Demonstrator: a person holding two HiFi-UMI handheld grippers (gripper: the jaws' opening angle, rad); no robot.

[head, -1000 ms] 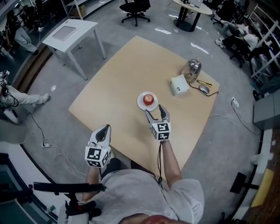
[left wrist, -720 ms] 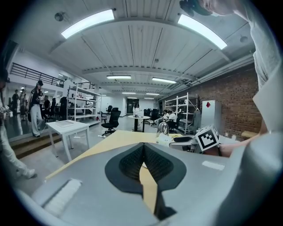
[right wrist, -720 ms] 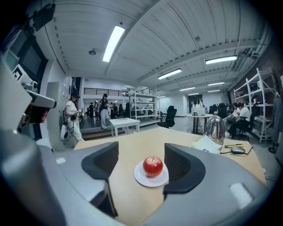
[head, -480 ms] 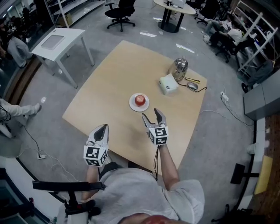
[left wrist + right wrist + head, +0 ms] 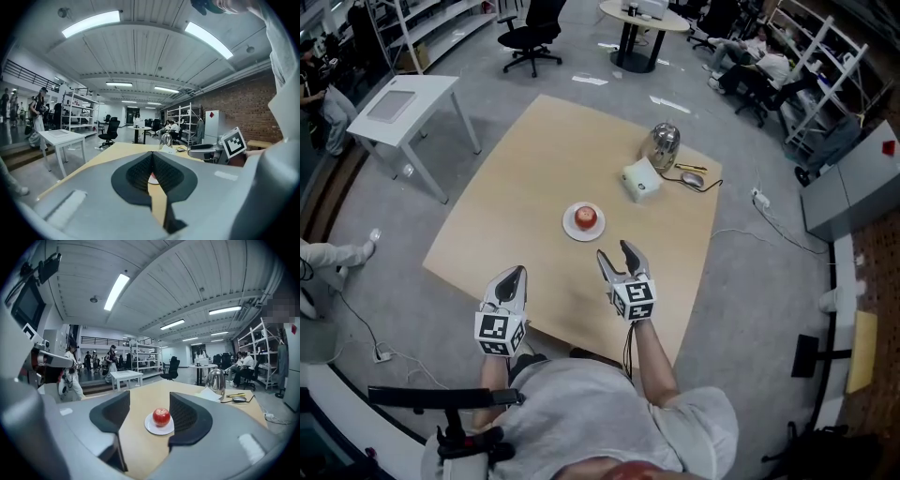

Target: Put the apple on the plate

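A red apple (image 5: pixel 587 217) sits on a small white plate (image 5: pixel 571 226) in the middle of the tan table (image 5: pixel 516 178). My right gripper (image 5: pixel 615 251) hangs a short way back from the plate, toward me, and points at it. It is open, its jaws have just been closing, and nothing is between them. In the right gripper view the apple (image 5: pixel 161 416) and plate (image 5: pixel 154 429) lie well beyond the gripper (image 5: pixel 150 402). My left gripper (image 5: pixel 515 273) is shut and empty over the table's near edge. In its own view the left gripper (image 5: pixel 151 157) shows closed pads.
A steel kettle (image 5: pixel 664 141), a white box (image 5: pixel 641 178) and a corded mouse (image 5: pixel 692 178) stand at the table's far right. A white side table (image 5: pixel 401 98) and an office chair (image 5: pixel 527 33) are on the floor beyond. People stand at the left in the right gripper view.
My right gripper has drawn back from the plate toward me and risen, its jaws narrower than before. The apple stays on the plate. The left gripper has barely moved.
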